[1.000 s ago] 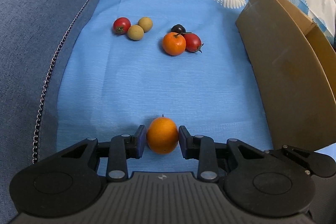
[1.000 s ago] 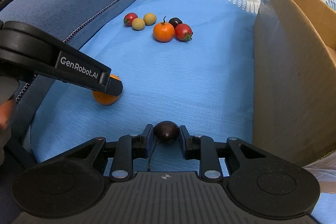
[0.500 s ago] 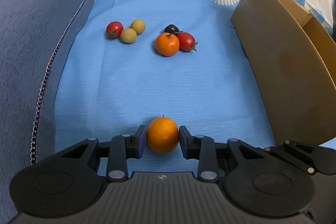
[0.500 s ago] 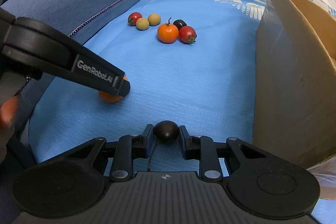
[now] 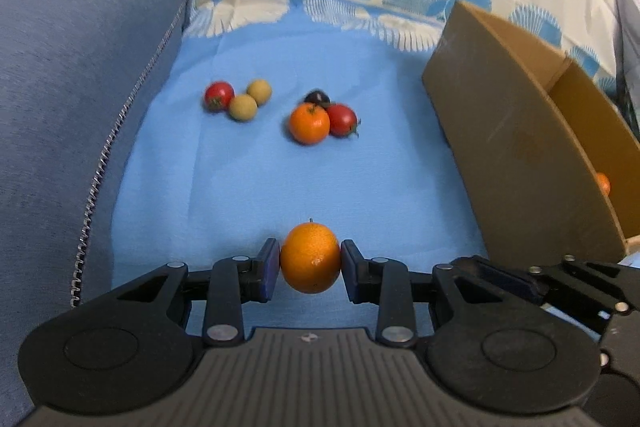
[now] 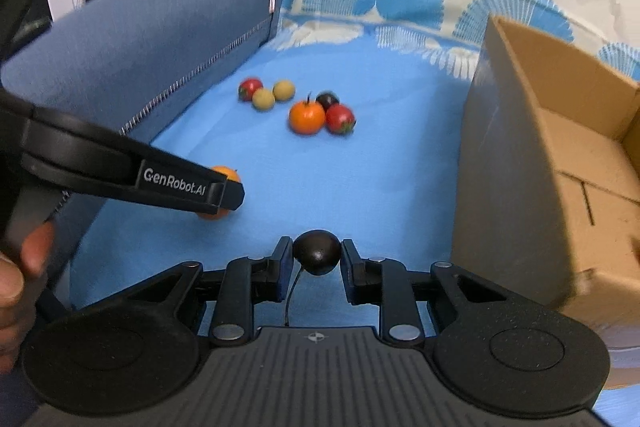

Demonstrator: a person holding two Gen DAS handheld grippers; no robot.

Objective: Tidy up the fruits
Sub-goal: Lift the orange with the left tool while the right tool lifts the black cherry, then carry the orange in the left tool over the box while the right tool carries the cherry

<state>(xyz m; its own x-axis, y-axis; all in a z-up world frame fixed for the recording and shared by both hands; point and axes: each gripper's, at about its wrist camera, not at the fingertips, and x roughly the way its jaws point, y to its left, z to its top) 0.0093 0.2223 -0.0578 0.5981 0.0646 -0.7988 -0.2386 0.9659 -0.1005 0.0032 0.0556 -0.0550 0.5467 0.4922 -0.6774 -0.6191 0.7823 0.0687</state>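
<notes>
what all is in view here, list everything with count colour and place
oranges: three, orange; one in the left gripper, one in the far cluster, one partly seen inside the box
dark fruit: two, near black; one in the right gripper, one behind the far orange
tomatoes: two, red; one far left, one right of the far orange
round tan fruit: two, beige, beside the left tomato
cardboard box: one, brown, right side
cloth: one, blue, under the fruit
sofa arm: one, grey-blue, left
left gripper: black, shut on orange
right gripper: black, shut on dark fruit
hand: one, left edge of the right wrist view

Blue fan-patterned cloth, brown box
</notes>
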